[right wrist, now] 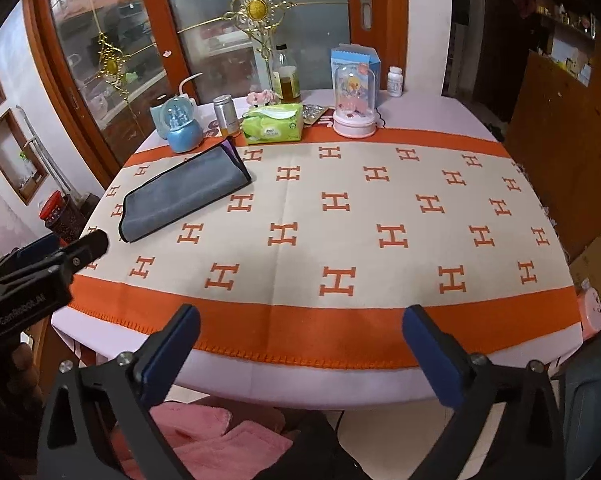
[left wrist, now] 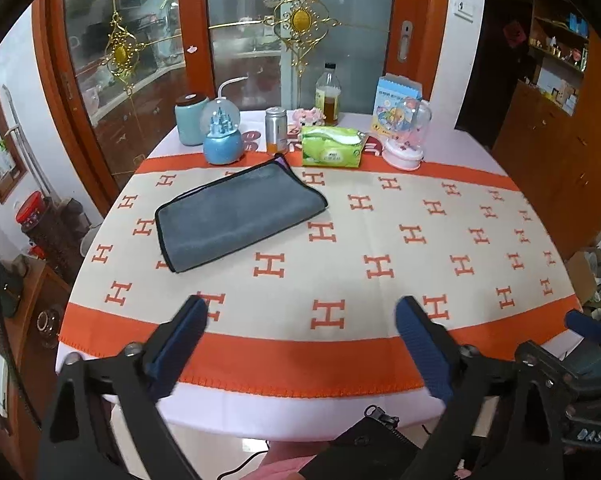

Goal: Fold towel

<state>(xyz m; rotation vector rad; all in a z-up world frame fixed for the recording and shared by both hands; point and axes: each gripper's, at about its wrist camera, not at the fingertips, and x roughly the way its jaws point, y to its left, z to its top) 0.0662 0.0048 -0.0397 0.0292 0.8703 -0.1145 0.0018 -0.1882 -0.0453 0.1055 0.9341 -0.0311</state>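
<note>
A grey towel (left wrist: 236, 216) with a black edge lies folded on the far left part of the table; a purple layer peeks out at its far corner. It also shows in the right wrist view (right wrist: 184, 194). My left gripper (left wrist: 302, 312) is open and empty, held over the table's near edge, well short of the towel. My right gripper (right wrist: 300, 320) is open and empty at the near edge, to the right of the towel. The left gripper's body (right wrist: 40, 276) shows at the left of the right wrist view.
The table carries a cream cloth (left wrist: 340, 248) with orange H marks. Along the back stand a blue snow globe (left wrist: 222, 136), a can (left wrist: 276, 130), a green tissue pack (left wrist: 332, 146), a bottle (left wrist: 328, 94), a pink dome (left wrist: 406, 140) and a blue jar (left wrist: 190, 120). Pink fabric (right wrist: 204, 436) lies below the near edge.
</note>
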